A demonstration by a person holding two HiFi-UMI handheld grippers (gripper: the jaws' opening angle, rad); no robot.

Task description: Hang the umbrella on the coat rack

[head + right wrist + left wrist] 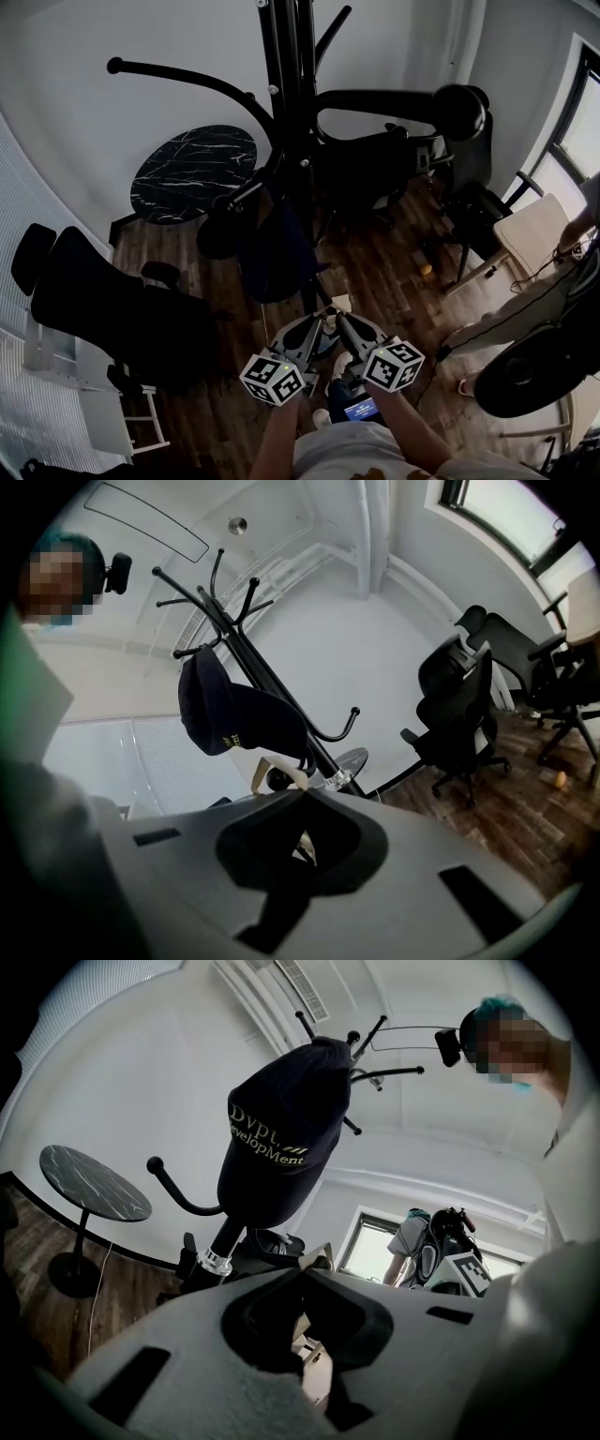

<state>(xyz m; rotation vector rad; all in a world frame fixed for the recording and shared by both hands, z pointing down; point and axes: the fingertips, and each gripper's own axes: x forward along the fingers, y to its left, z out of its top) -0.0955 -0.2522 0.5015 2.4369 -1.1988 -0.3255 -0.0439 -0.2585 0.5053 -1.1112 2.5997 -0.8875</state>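
At picture centre of the head view, coat rack (286,112) rises toward 12 o'clock from a wooden floor (384,281). A navy cap (281,1129) with pale lettering hangs on the rack's upper part; a curved, ball-tipped hook (173,1190) projects lower down. The umbrella cannot be picked out with certainty in any view. Left gripper (309,330) and right gripper (349,328) lie side by side at 6 o'clock, both pointing toward the rack's base. In each gripper view the jaws meet, pressed together, and nothing is seen pinched between them. Round marble-topped table (194,173) stands at 10 o'clock, a black office chair (103,309) at 8 o'clock, and a window (574,131) at 2 o'clock.
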